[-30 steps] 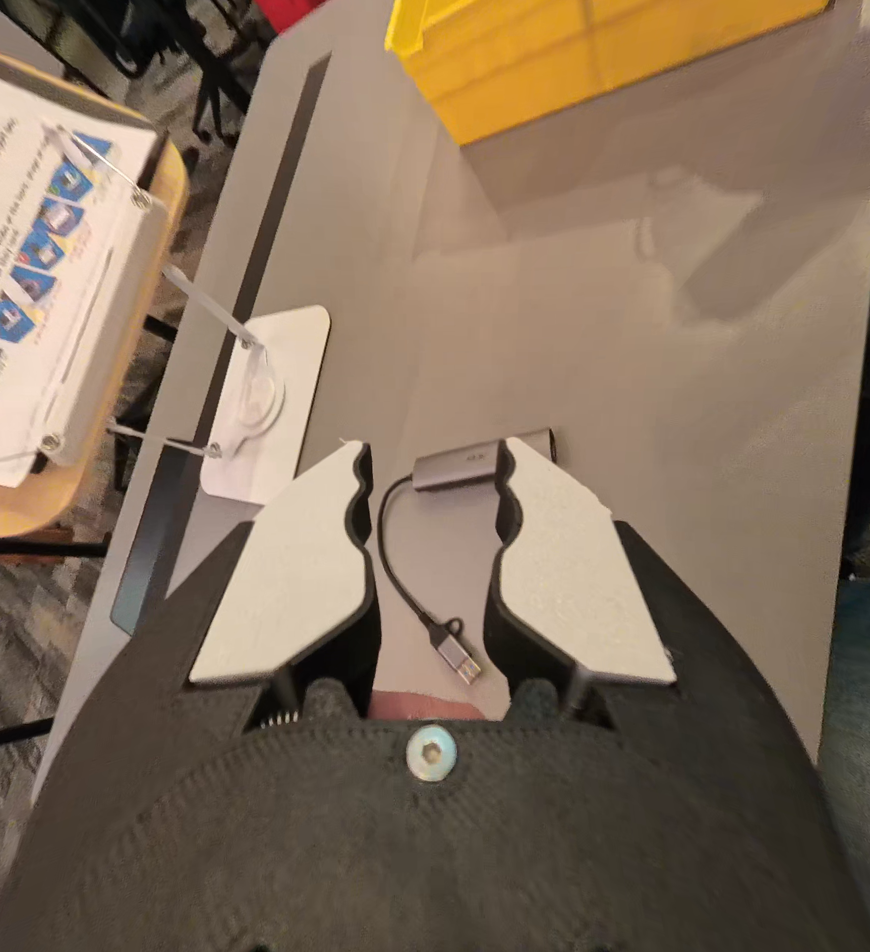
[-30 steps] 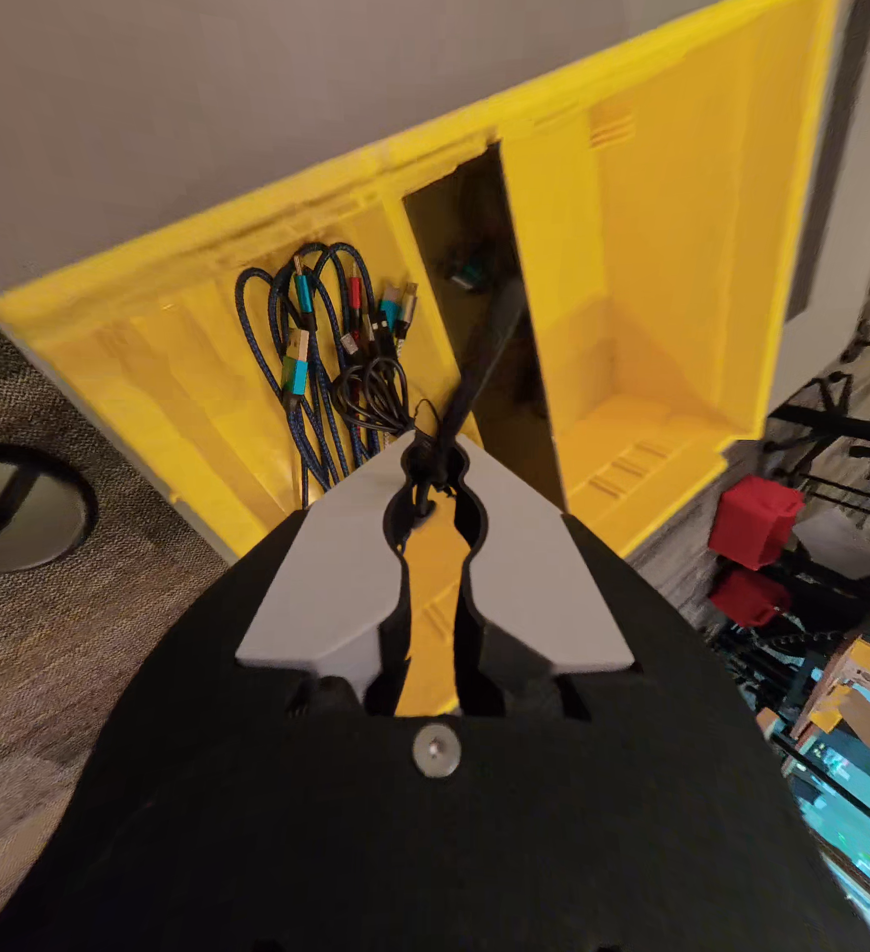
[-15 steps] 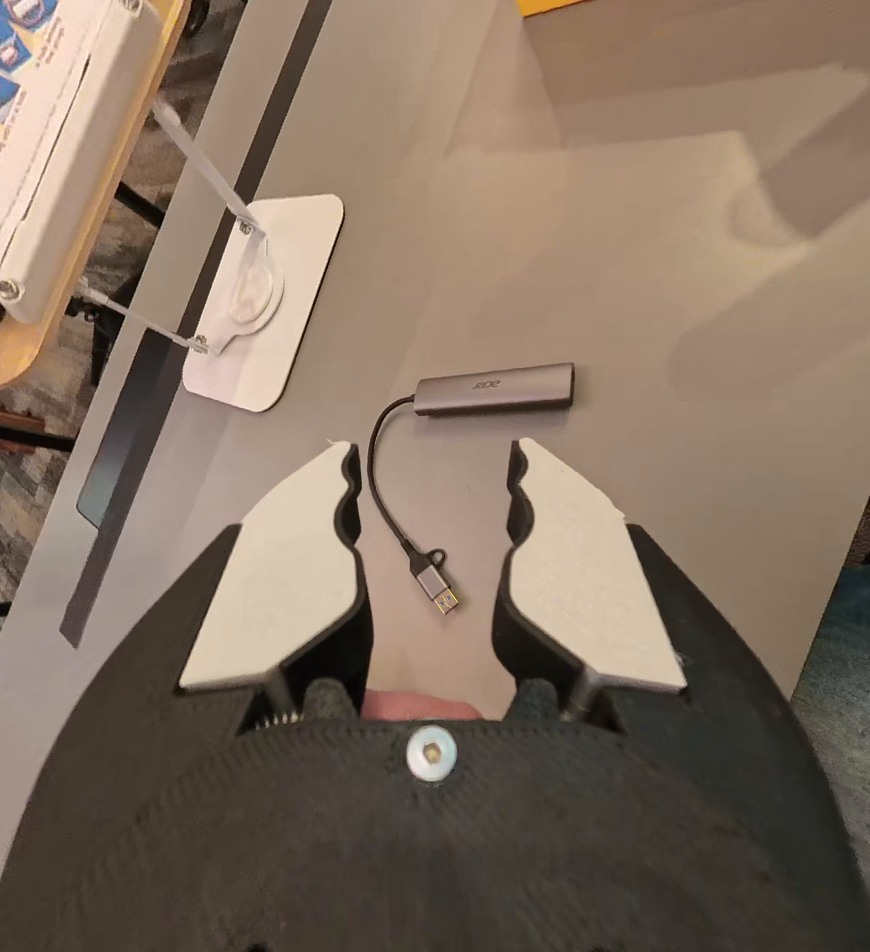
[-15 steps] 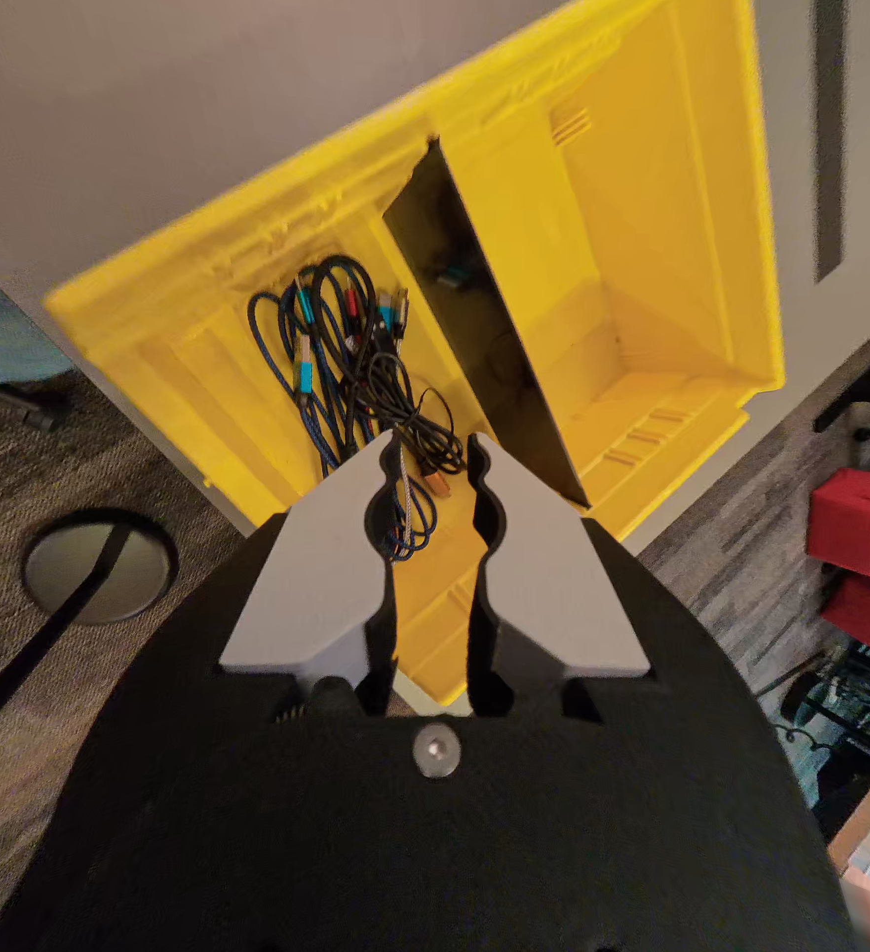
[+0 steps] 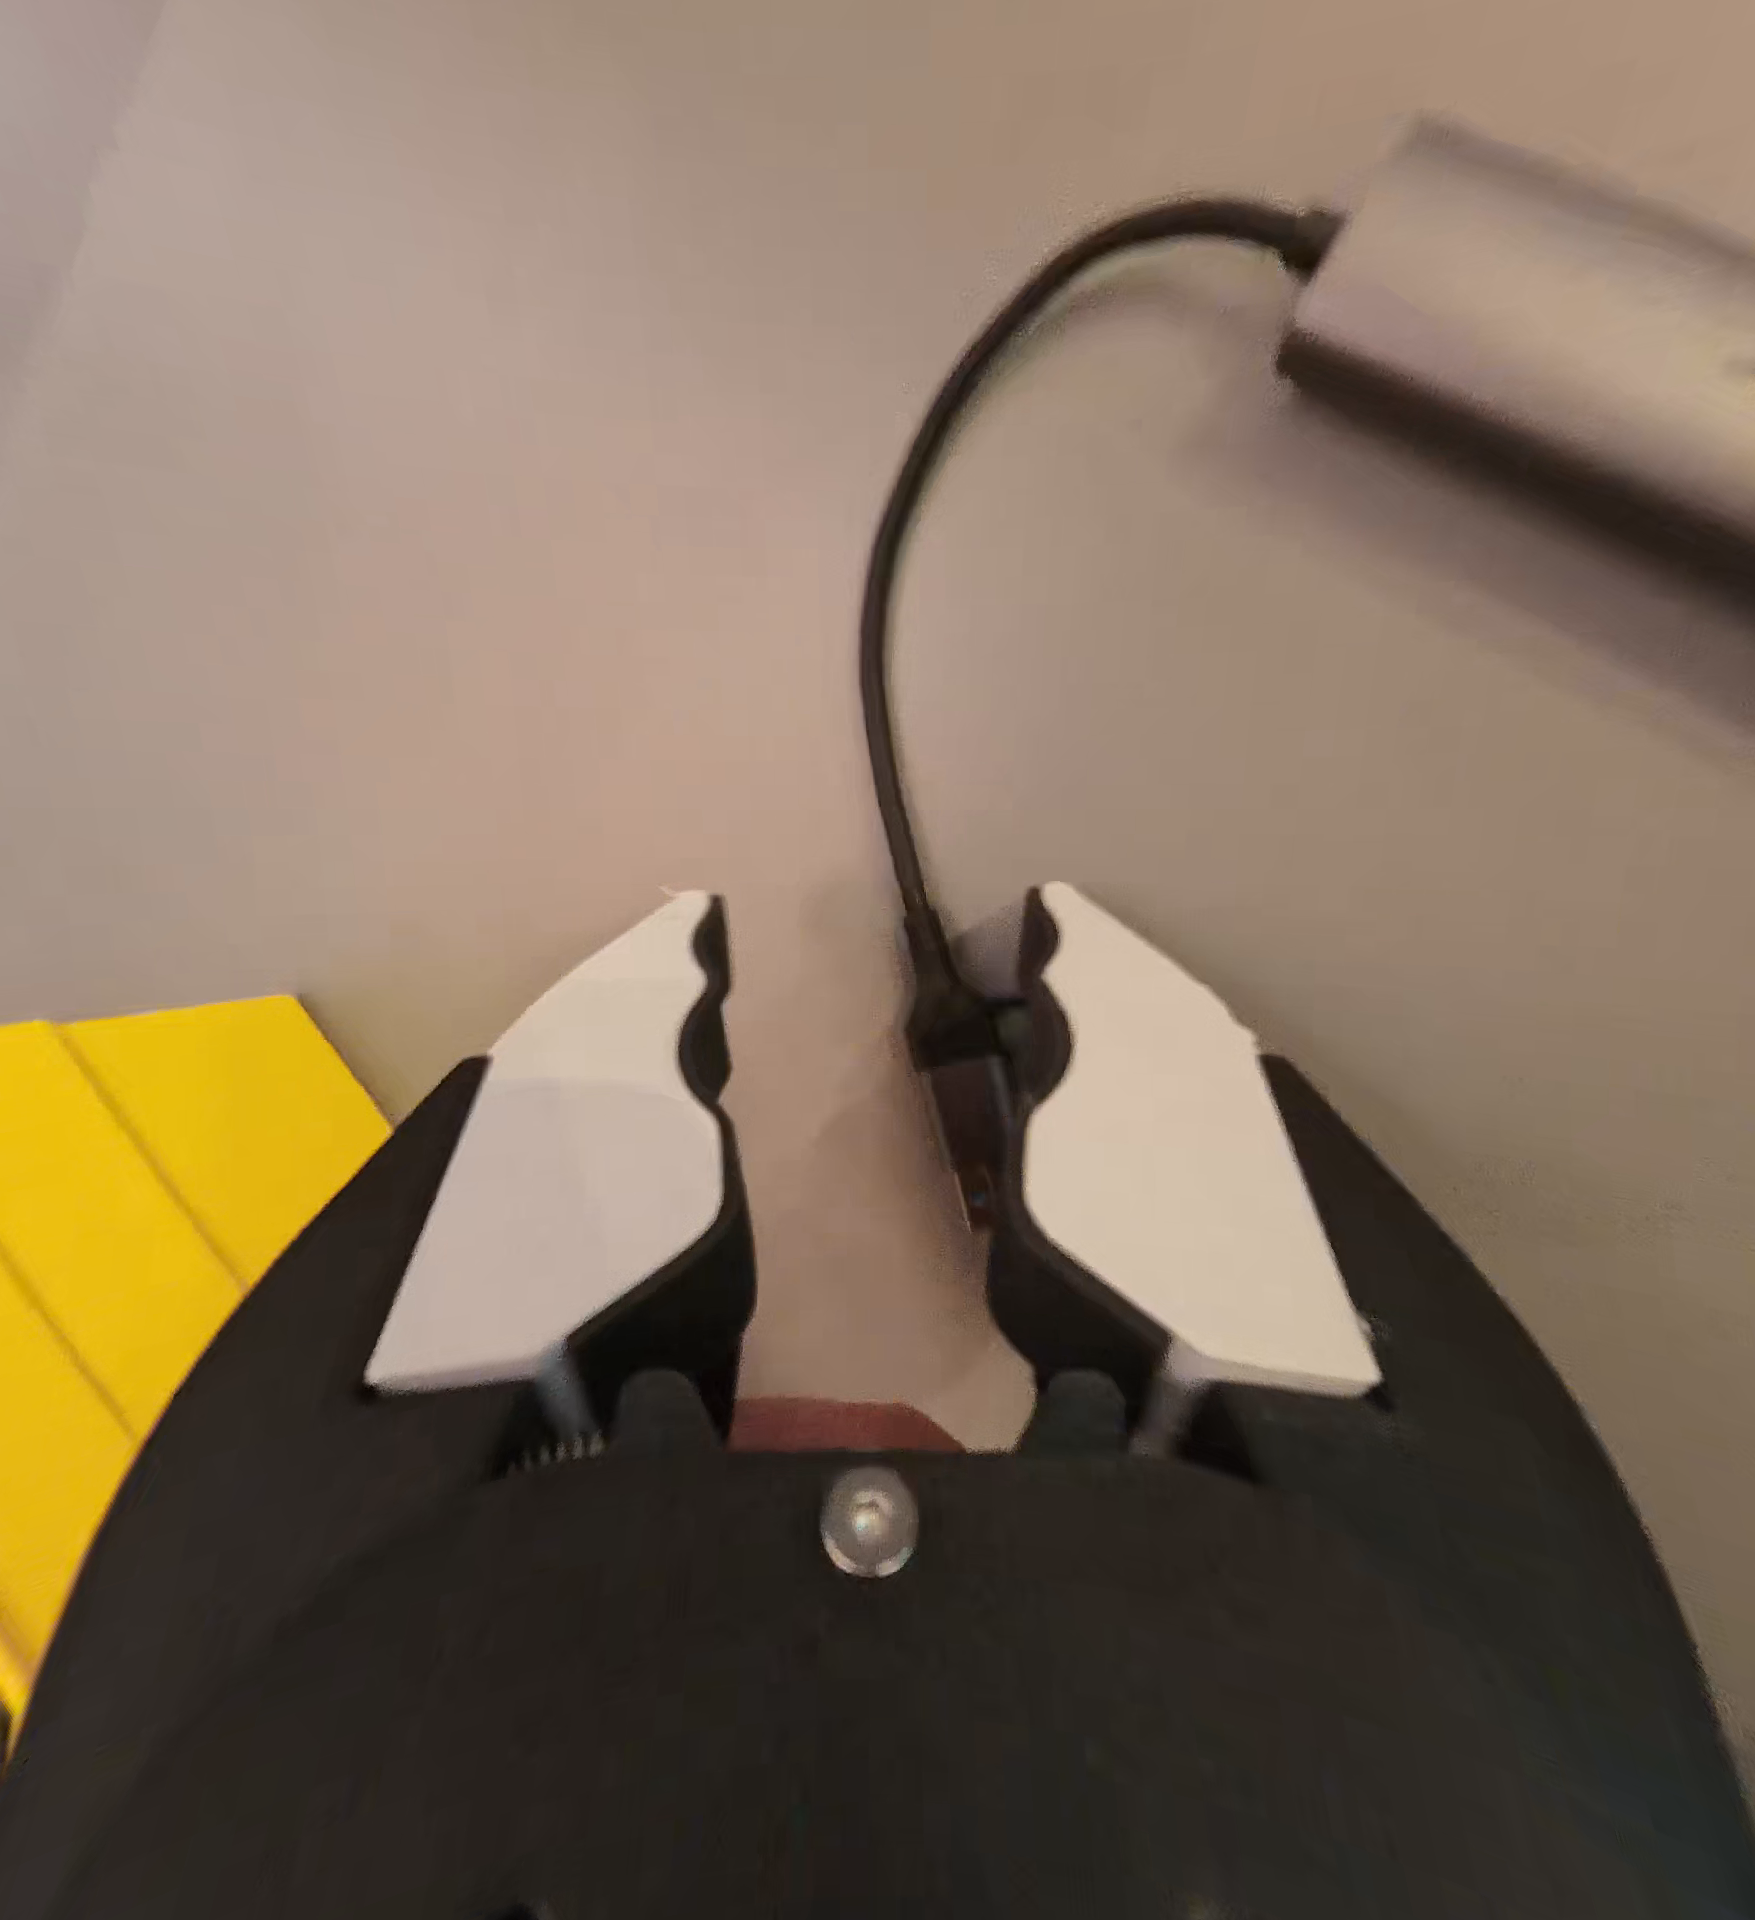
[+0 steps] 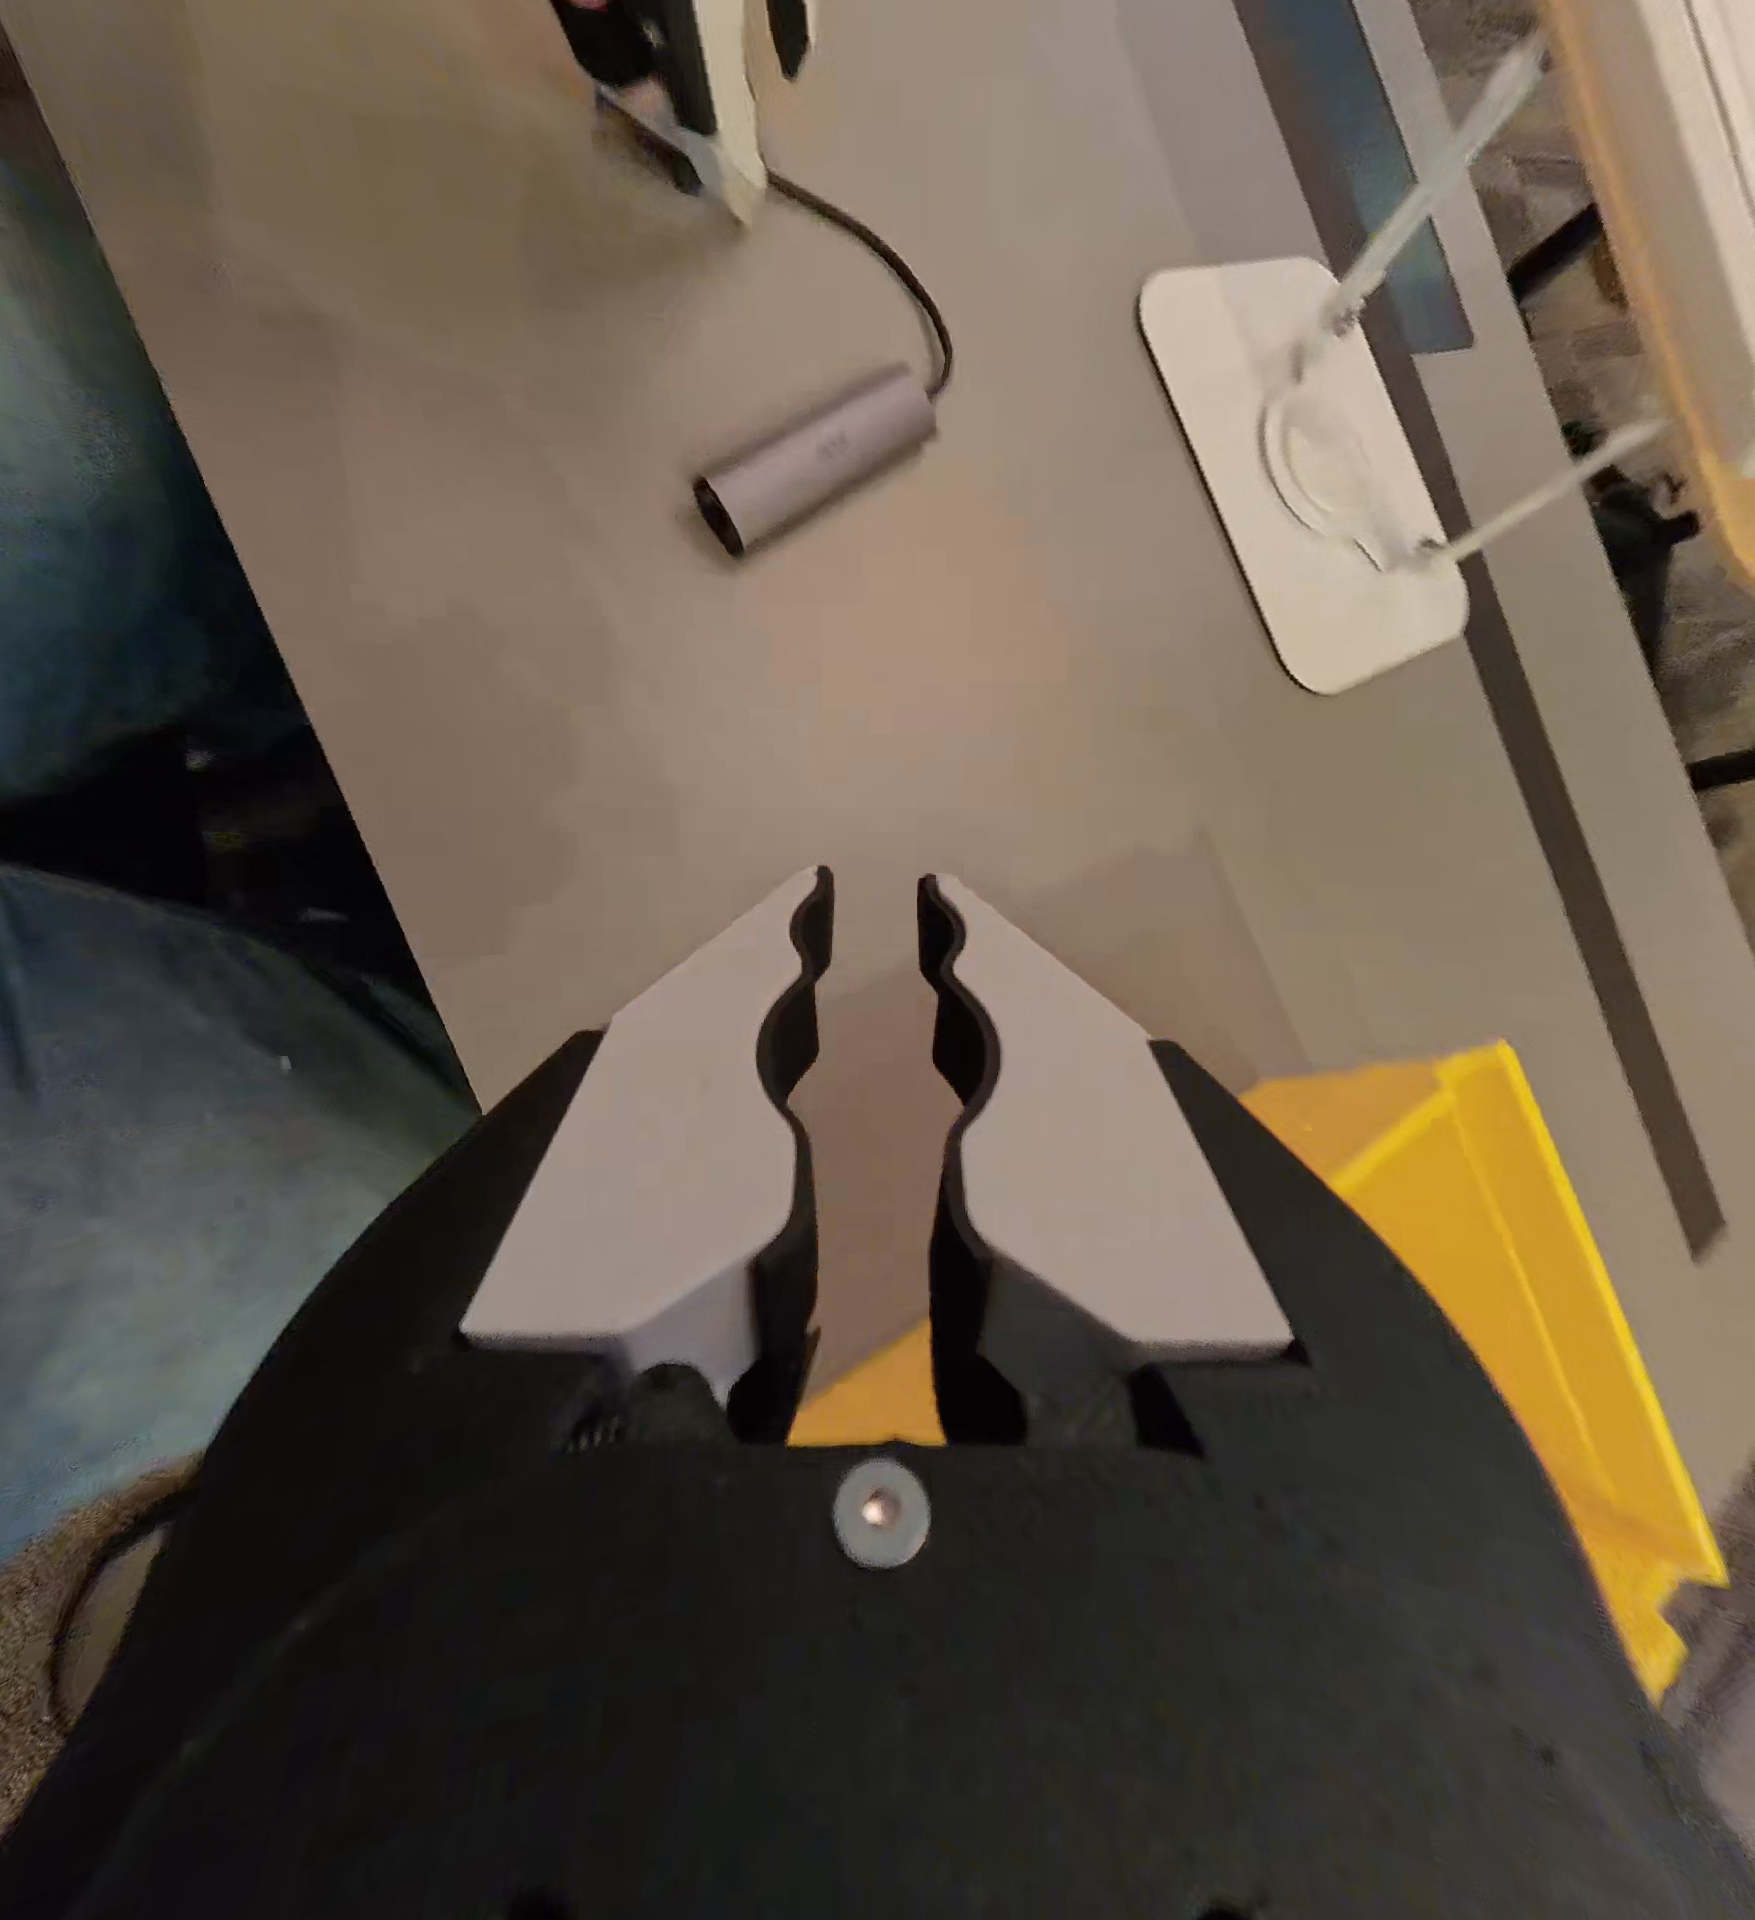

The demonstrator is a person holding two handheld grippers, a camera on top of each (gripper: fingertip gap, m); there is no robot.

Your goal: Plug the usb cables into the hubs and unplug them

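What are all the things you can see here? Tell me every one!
hub: one, grey, lying on the table.
hub's cable: one, black, curving from the hub to its plug, which lies between the left gripper's fingers.
bin: one, yellow, on the table near the right gripper.
stand base: one, white, at the table's far side.
table: one, grey.
person's legs: blue trousers, beside the table.
left gripper: open.
right gripper: open, empty.
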